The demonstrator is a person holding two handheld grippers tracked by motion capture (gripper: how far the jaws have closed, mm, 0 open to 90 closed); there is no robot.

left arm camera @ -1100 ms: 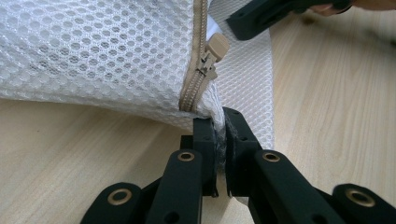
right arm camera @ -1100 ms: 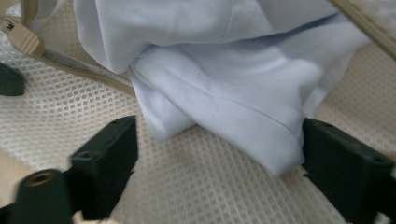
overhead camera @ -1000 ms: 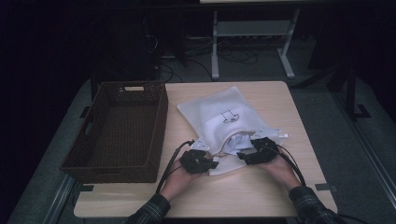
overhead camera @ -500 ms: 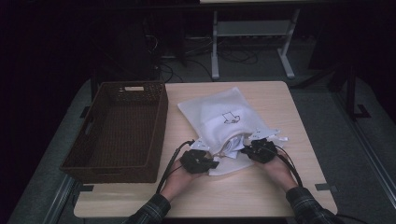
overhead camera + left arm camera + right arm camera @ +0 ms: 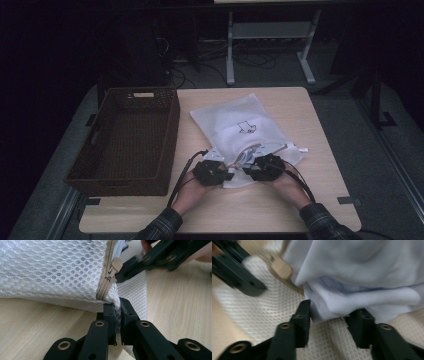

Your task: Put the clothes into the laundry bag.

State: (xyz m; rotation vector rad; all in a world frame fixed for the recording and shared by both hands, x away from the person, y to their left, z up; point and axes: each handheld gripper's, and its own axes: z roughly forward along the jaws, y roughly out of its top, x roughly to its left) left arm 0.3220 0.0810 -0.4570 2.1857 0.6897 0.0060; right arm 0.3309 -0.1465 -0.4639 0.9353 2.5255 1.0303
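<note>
Left gripper view shows the white mesh bag [image 5: 55,270] lying on the table [image 5: 37,322], its corner beside the tan zipper [image 5: 107,281] pinched tight between your left gripper [image 5: 118,315] jaws. Your right gripper [image 5: 329,312], at three o'clock of the left, has just been opening its jaws; they stand apart around a fold of pale cloth [image 5: 362,282] without pressing it. At nine o'clock of the bag sits the brown basket [image 5: 85,172].

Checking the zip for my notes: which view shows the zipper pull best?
The left gripper view: the tan zipper pull is sharp and close on the mesh bag. The right gripper view shows it blurred; in the high view it is too small to tell.
</note>
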